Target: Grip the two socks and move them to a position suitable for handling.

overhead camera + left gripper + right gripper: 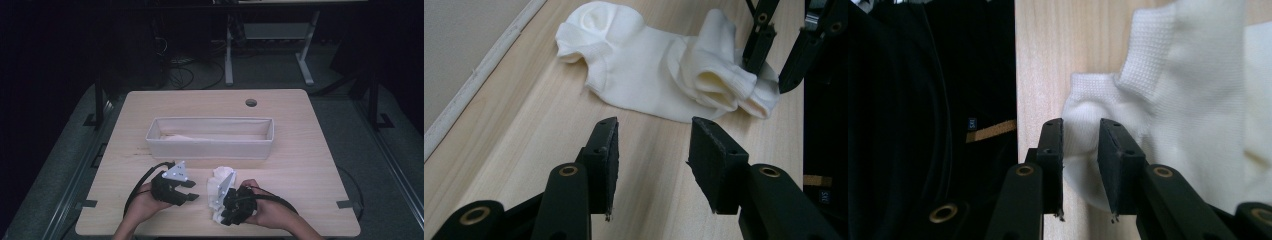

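A pair of white socks lies crumpled on the wooden table near its front edge, between my two grippers. In the left gripper view the socks lie just ahead of my left gripper, whose jaws stand apart over bare wood with nothing between them. My right gripper sits at the sock's end by the table edge. A rounded fold of sock lies between its narrowly parted pads, and they do not visibly squeeze it. From the left gripper view, the right gripper comes down onto the cuffs.
A long white fabric bin stands across the middle of the table, behind both grippers. A round cable hole sits near the far edge. Desk legs and cables stand on the dark floor beyond.
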